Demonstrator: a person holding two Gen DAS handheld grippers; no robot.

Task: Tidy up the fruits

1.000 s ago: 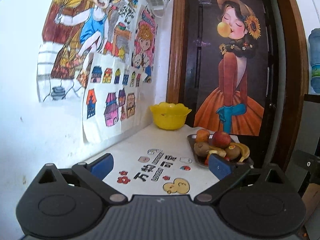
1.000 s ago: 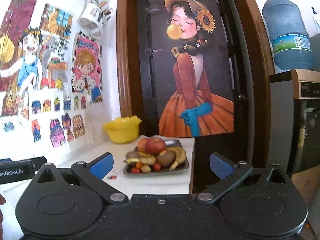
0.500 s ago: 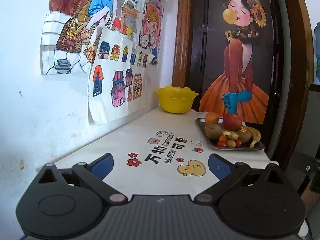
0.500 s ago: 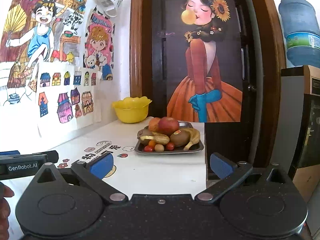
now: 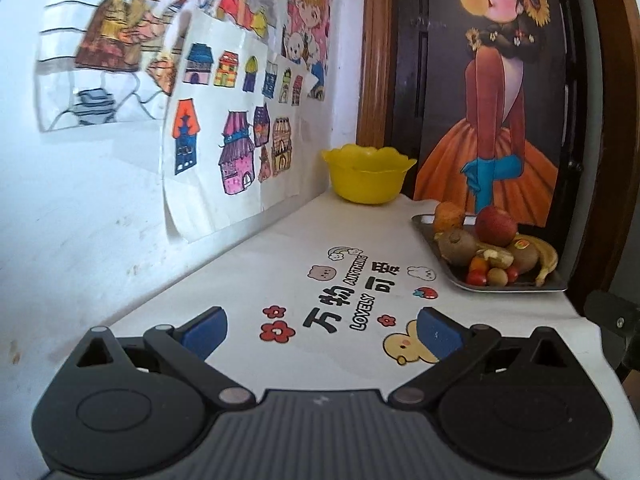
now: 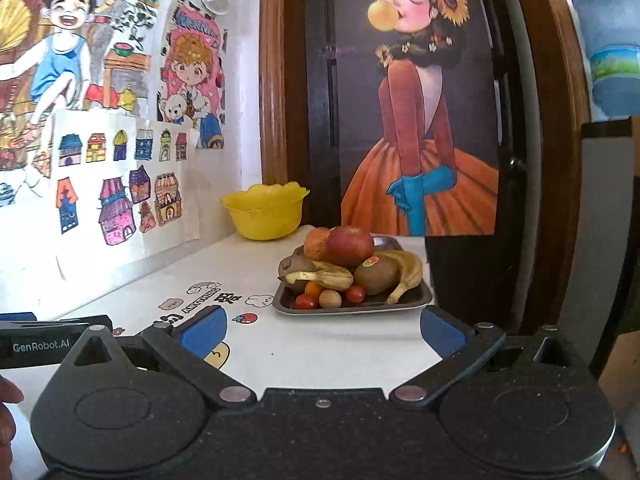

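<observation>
Metal tray [image 6: 404, 305], heaped fruit; scalloped yellow plastic bowl [image 6: 264, 214]. Right view only: blue bottle [image 6: 608, 44]. Left gripper [image 5: 322, 330], right gripper [image 6: 322, 330]: fingers spread, empty.

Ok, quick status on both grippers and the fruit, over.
Left gripper open, empty. Right gripper open, empty, short of the metal tray. Fruit all piled on it, red apple on top; yellow plastic bowl behind. Nothing in the way.

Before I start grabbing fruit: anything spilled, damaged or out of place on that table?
Nothing spilled. The fruit sits heaped on the metal tray, near the table's right edge. One banana looks bruised and split open. The yellow bowl stands upright at the back.
</observation>
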